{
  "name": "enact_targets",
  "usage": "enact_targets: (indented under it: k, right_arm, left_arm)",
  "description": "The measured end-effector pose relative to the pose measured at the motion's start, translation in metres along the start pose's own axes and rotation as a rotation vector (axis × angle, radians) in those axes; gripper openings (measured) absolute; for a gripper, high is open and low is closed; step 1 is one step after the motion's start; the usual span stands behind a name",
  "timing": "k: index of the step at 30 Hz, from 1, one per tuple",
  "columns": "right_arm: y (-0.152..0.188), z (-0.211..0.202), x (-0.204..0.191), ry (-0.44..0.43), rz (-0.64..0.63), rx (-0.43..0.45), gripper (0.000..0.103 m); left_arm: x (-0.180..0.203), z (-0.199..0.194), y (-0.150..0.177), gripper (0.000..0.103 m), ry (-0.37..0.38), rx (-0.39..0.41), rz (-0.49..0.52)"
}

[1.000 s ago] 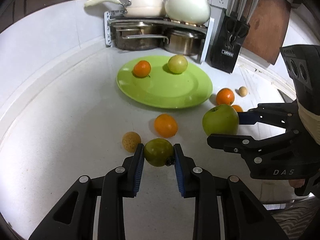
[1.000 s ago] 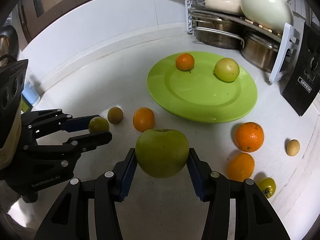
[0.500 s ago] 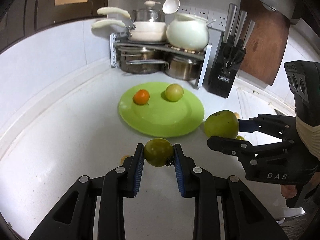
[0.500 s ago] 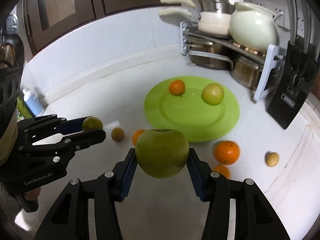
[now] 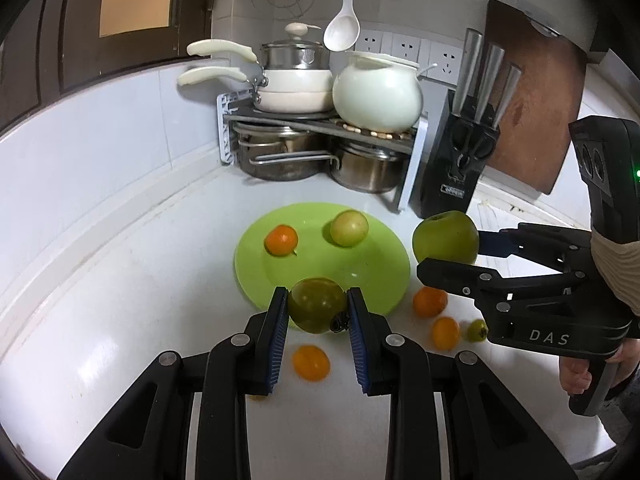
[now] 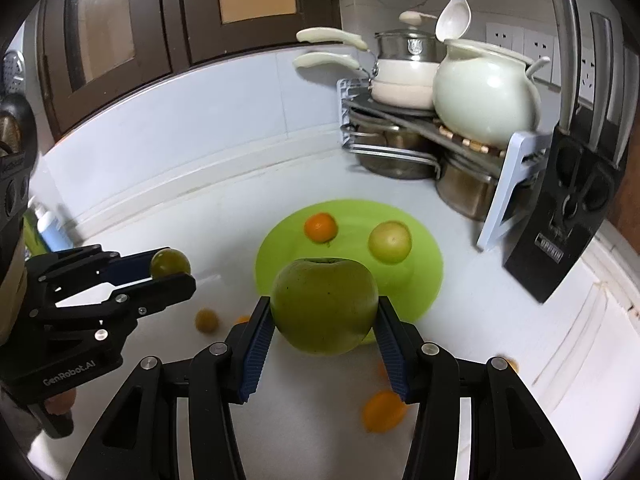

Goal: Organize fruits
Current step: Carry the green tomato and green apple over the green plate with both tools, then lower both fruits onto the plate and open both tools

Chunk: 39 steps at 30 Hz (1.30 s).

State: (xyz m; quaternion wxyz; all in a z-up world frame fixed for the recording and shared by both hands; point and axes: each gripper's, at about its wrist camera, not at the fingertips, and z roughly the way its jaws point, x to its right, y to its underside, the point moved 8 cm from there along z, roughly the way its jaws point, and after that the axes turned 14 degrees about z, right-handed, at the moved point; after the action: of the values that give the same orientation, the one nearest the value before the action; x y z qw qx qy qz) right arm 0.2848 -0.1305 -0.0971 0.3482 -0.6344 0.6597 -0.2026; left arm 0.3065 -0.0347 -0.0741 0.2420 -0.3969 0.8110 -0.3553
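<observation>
Between the blue ribbed pads of the right claw (image 6: 324, 326) sits a large round green apple (image 6: 324, 306), gripped across its widest part, above the desk (image 6: 200, 216). It looks firm, smooth and fairly heavy, so a hold at the middle suits it. Ahead lies the flat lime-green plate (image 6: 424, 276). The left claw (image 5: 318, 312) is closed on a small dark-green tomato-like fruit (image 5: 317, 305), likely softer and lighter; loose oranges (image 5: 311, 362) lie below.
</observation>
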Motion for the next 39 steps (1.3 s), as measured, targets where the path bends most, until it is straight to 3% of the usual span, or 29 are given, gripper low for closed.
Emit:
enact_targets:
  k: [8, 18, 39]
  right_arm:
    - [-0.029, 0.010, 0.006, -0.009, -0.006, 0.003, 0.051]
    - [-0.044, 0.057, 0.024, -0.015, 0.013, -0.113, 0.051]
    - [-0.020, 0.131, 0.053, -0.007, 0.065, -0.318, 0.051]
  left_arm:
    - [-0.012, 0.020, -0.024, 0.029, 0.012, -0.014, -0.009]
    - [-0.025, 0.063, -0.039, 0.029, 0.040, -0.096, -0.006]
    - [-0.030, 0.157, -0.014, 0.029, 0.111, -0.271, -0.029]
